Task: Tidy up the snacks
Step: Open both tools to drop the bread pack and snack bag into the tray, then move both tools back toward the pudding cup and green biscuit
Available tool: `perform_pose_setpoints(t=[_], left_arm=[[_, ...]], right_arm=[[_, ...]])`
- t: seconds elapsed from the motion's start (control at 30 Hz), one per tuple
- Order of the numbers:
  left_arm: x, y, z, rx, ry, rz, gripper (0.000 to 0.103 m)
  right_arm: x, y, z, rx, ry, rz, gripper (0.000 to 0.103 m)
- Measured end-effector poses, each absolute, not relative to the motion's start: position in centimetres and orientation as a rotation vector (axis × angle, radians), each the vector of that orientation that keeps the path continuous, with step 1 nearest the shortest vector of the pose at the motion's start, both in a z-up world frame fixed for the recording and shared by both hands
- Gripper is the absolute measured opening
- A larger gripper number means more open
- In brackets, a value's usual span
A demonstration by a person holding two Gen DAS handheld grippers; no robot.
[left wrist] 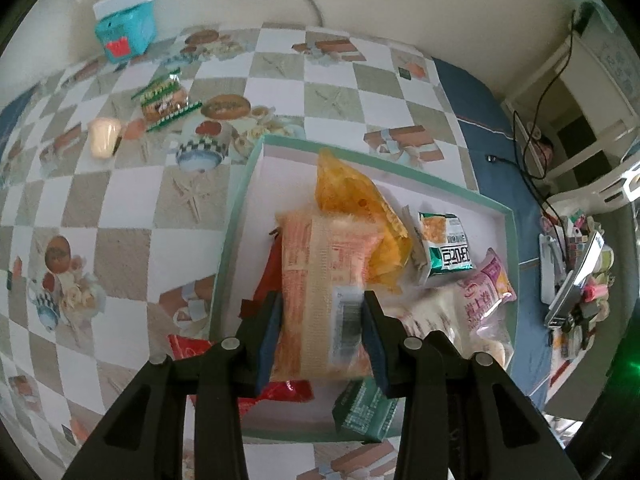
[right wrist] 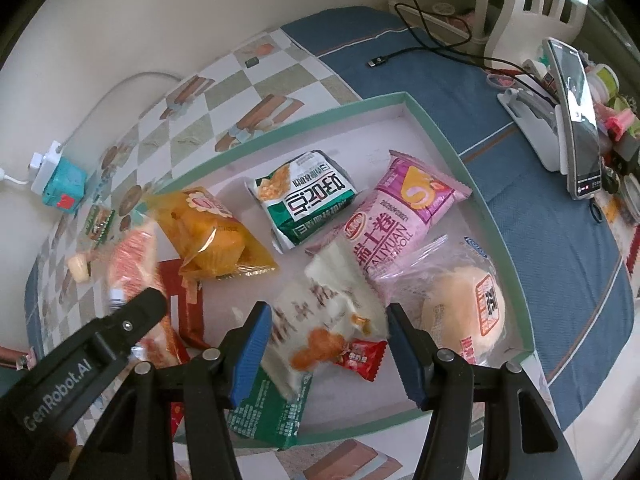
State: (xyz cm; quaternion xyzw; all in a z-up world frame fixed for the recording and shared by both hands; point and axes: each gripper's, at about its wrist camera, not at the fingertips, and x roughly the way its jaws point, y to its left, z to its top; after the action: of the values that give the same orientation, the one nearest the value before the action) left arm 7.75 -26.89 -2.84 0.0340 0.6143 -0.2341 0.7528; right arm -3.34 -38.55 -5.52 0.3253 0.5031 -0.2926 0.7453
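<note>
My left gripper [left wrist: 322, 332] is shut on an orange-and-cream snack packet [left wrist: 320, 280] held over the green-rimmed white tray [left wrist: 240, 216]; packet and gripper also show in the right wrist view [right wrist: 132, 272]. My right gripper [right wrist: 328, 352] is open, its fingers on either side of a white packet [right wrist: 328, 312] in the tray [right wrist: 460, 152]. In the tray lie a yellow cake packet [right wrist: 212, 232], a green packet [right wrist: 308, 196], a pink roll packet [right wrist: 396, 216], a bun packet [right wrist: 464, 308], a small red candy [right wrist: 360, 358] and a red packet [right wrist: 188, 300].
On the checkered cloth lie a green-edged snack [left wrist: 164, 100] and a cream jelly cup [left wrist: 103, 138]. A teal box with a white charger [left wrist: 126, 20] stands by the wall. A phone on a stand [right wrist: 576, 120], a black cable [right wrist: 420, 44] and clutter sit on the blue cloth.
</note>
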Motion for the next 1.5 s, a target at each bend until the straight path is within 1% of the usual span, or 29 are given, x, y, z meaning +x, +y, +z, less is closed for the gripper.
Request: perform_pose_setpoints(t=[0.03,0.1,0.27,0.33,0.37,0.4,0.53,0.6,0.63,0.67,0.8,0.87,0.93,1.0,1.07,1.1,1.13,1.3,1.5], left_arm=[[7.8,-26.8,-2.8,0.066,1.344,-0.514,0.044],[7.9,-26.5,-2.7,0.060,1.342,-0.506,0.051],[8.2,-25.9,-2.3,0.048,1.337,-0.496,0.053],[8.4,-25.5,-1.9,0.052,1.328,-0.482,0.059],[8.5,-25.3,-1.7,0.055,1.321,-0.469,0.066],[8.7,-25.0,-1.5,0.059,1.313,-0.457,0.069],[9.7,-23.4,-1.1,0.071,1.292,-0.390,0.071],[10.3,-22.4,-1.0,0.086,1.279,-0.345,0.082],[10.5,-21.9,-1.0,0.101,1.267,-0.317,0.083],[10.8,-21.4,-1.1,0.124,1.254,-0.282,0.083],[11.9,-19.4,-1.9,0.181,1.245,-0.178,0.083],[12.7,-18.1,-2.4,0.181,1.254,-0.138,0.083],[13.3,-17.0,-2.7,0.170,1.262,-0.105,0.085],[13.7,-15.9,-2.9,0.160,1.265,-0.077,0.092],[14.1,-14.9,-3.0,0.154,1.262,-0.046,0.092],[14.1,-14.6,-2.9,0.153,1.260,-0.035,0.092],[14.3,-14.0,-3.0,0.152,1.256,-0.019,0.092],[15.1,-11.9,-3.0,0.141,1.246,0.040,0.096],[16.0,-8.9,-2.6,0.096,1.249,0.075,0.096]], right_arm=[[-3.4,-38.5,-5.5,0.711,1.102,-0.641,0.063],[-3.4,-38.5,-5.5,0.711,1.103,-0.640,0.063],[-3.3,-38.5,-5.3,0.706,1.104,-0.641,0.063],[-3.2,-38.4,-5.3,0.701,1.105,-0.642,0.063],[-3.2,-38.4,-5.3,0.699,1.106,-0.644,0.063],[-3.2,-38.4,-5.3,0.695,1.107,-0.648,0.063],[-3.1,-38.4,-5.3,0.691,1.116,-0.655,0.064],[-2.9,-38.4,-5.2,0.686,1.119,-0.658,0.069],[-2.9,-38.3,-5.2,0.682,1.117,-0.660,0.073],[-2.8,-38.3,-5.0,0.676,1.114,-0.661,0.075],[-2.4,-38.0,-4.6,0.646,1.106,-0.663,0.078],[-2.2,-37.7,-4.5,0.640,1.101,-0.659,0.087],[-1.9,-37.4,-4.3,0.628,1.095,-0.655,0.087],[-1.6,-37.1,-4.1,0.617,1.091,-0.651,0.088],[-1.3,-36.8,-3.9,0.606,1.085,-0.645,0.090],[-1.2,-36.6,-3.8,0.602,1.080,-0.641,0.094],[-1.1,-36.4,-3.7,0.601,1.074,-0.637,0.103],[-0.3,-35.4,-2.9,0.590,1.039,-0.610,0.103],[1.2,-33.3,-2.3,0.568,1.024,-0.576,0.103]])
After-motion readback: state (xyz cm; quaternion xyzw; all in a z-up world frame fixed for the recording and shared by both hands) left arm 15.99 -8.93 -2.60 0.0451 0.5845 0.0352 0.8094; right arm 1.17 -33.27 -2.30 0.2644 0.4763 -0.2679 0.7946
